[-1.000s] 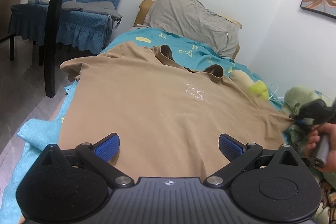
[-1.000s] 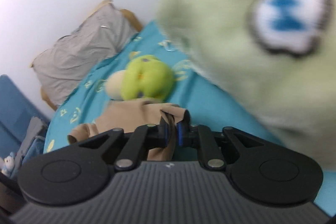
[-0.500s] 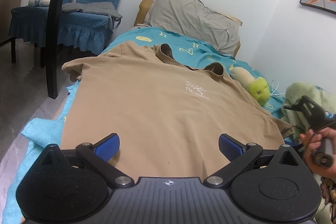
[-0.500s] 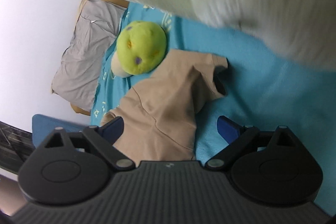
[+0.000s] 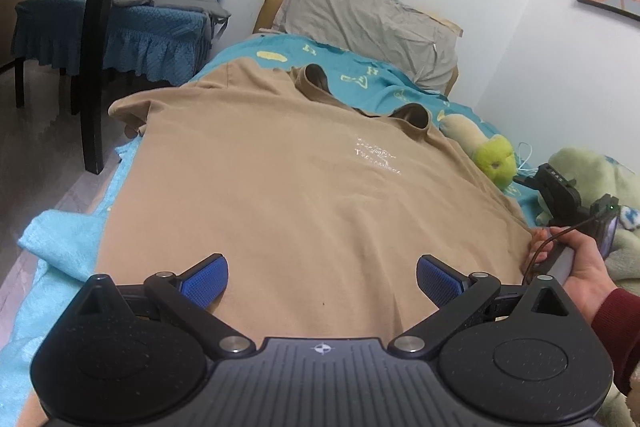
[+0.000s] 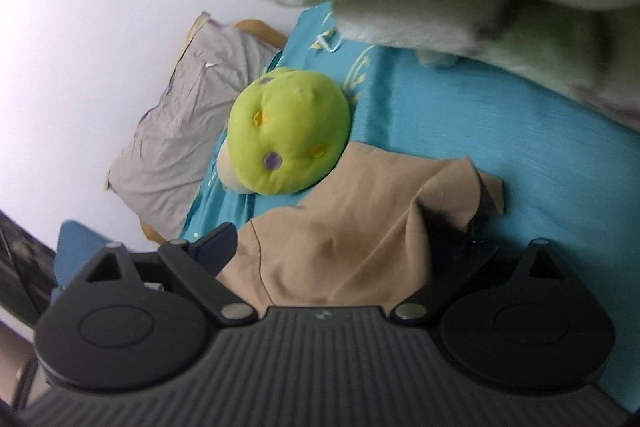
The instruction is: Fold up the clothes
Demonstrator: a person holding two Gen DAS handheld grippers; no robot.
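Both tools gape empty over the tan shirt (image 5: 280, 187): left tool (image 5: 322, 281) level, right tool (image 6: 344, 247) tipped over its sleeve.

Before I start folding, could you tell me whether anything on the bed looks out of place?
Yes. The tan T-shirt lies mostly flat, but its right sleeve is crumpled and folded on itself. The lime plush toy rests against that sleeve's edge, so it may get in the way of a fold.

A matt tan cotton-like T-shirt (image 5: 280, 195) lies on a smooth turquoise cloth bedsheet (image 6: 460, 115). Beside the shirt's sleeve, a fuzzy lime-green plush toy (image 6: 288, 139); beyond it, a creased grey fabric pillow (image 5: 368, 23).
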